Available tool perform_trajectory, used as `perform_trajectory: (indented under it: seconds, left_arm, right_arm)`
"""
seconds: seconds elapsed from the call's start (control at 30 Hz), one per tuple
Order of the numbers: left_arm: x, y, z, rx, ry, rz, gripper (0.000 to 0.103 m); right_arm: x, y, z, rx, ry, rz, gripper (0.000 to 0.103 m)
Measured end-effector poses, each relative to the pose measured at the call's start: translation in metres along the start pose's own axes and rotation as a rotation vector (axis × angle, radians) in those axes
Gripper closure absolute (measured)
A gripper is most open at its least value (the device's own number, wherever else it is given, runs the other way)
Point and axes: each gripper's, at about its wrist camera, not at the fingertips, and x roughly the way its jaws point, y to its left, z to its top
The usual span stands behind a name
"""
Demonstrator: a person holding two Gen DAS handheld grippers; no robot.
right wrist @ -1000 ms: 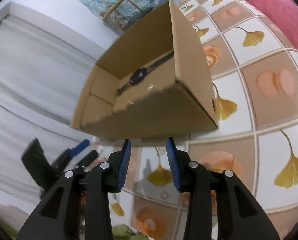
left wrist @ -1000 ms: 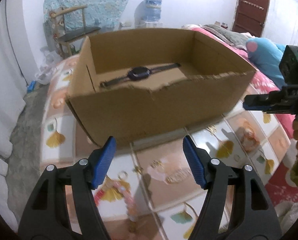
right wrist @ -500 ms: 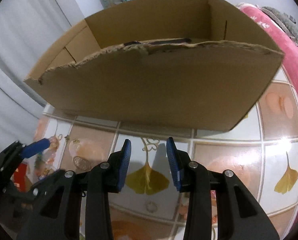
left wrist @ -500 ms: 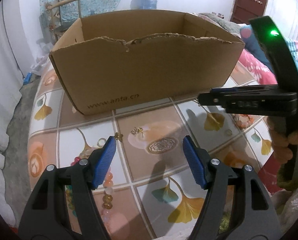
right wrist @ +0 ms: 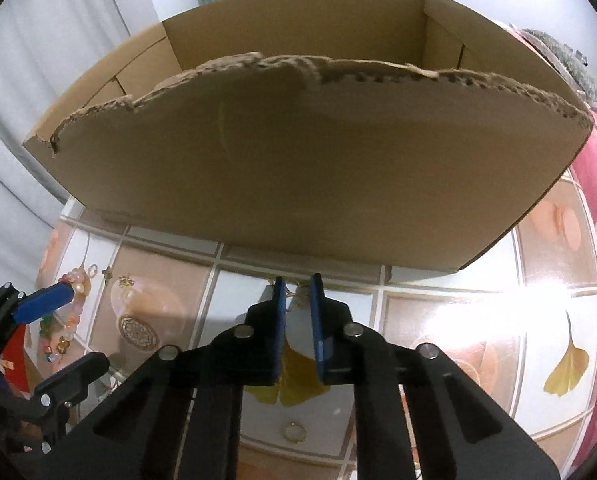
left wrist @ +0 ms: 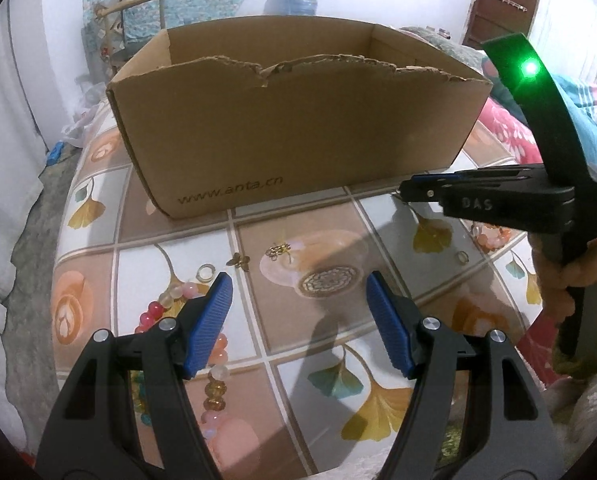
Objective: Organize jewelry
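Jewelry scattered on the tiled tabletop [left wrist: 382, 216] in front of the cardboard box [left wrist: 298, 128]: beaded bracelet [left wrist: 214, 364] of pink, red and amber beads low on the left, partly hidden behind the left gripper [left wrist: 298, 320]; pale ring [left wrist: 205, 273] just beyond it; small gold butterfly charm [left wrist: 238, 260] beside that; gold chain cluster [left wrist: 279, 251] near the middle; round filigree pendant [left wrist: 332, 282] between the blue pads. Second ring [left wrist: 462, 257] and more pink beads [left wrist: 492, 236] off to the right, under the right gripper [right wrist: 298, 316].

Left gripper spread wide, holding nothing, low over the table. Right gripper nearly closed, a narrow gap left between the pads, nothing between them, tips close to the box's front wall. Box open-topped with a ragged torn front edge, printed "www.anta.cn"; contents hidden from both views.
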Motion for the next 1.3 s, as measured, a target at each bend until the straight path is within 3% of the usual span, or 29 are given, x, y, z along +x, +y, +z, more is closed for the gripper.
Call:
perform_trajectory:
  seconds: [0.3, 0.53, 0.67, 0.9, 1.17, 1.23, 1.3]
  left_arm:
    - [0.001, 0.005, 0.006, 0.018, -0.015, 0.043, 0.041]
    - [0.017, 0.017, 0.018, 0.091, 0.026, 0.078, 0.079]
    - [0.028, 0.023, 0.023, 0.132, 0.072, 0.073, 0.087]
    - [0.036, 0.018, 0.025, 0.209, 0.127, 0.063, 0.091]
    - [0.034, 0.015, 0.027, 0.2, 0.145, 0.041, 0.096]
    - [0.032, 0.012, 0.026, 0.193, 0.148, 0.038, 0.103]
    - [0.03, 0.011, 0.026, 0.171, 0.151, 0.033, 0.103]
  right_arm:
    - [-0.003, -0.001, -0.005, -0.007, 0.019, 0.035, 0.094]
    - [-0.011, 0.002, -0.02, -0.01, 0.033, 0.069, 0.095]
    - [-0.014, -0.001, -0.025, -0.008, 0.032, 0.076, 0.095]
    - [-0.008, -0.009, -0.018, 0.019, 0.029, 0.113, 0.095]
    - [-0.021, -0.031, -0.021, 0.029, 0.021, 0.138, 0.095]
    - [-0.018, -0.027, -0.022, 0.03, 0.018, 0.141, 0.095]
    - [-0.017, -0.026, -0.022, 0.029, 0.017, 0.143, 0.095]
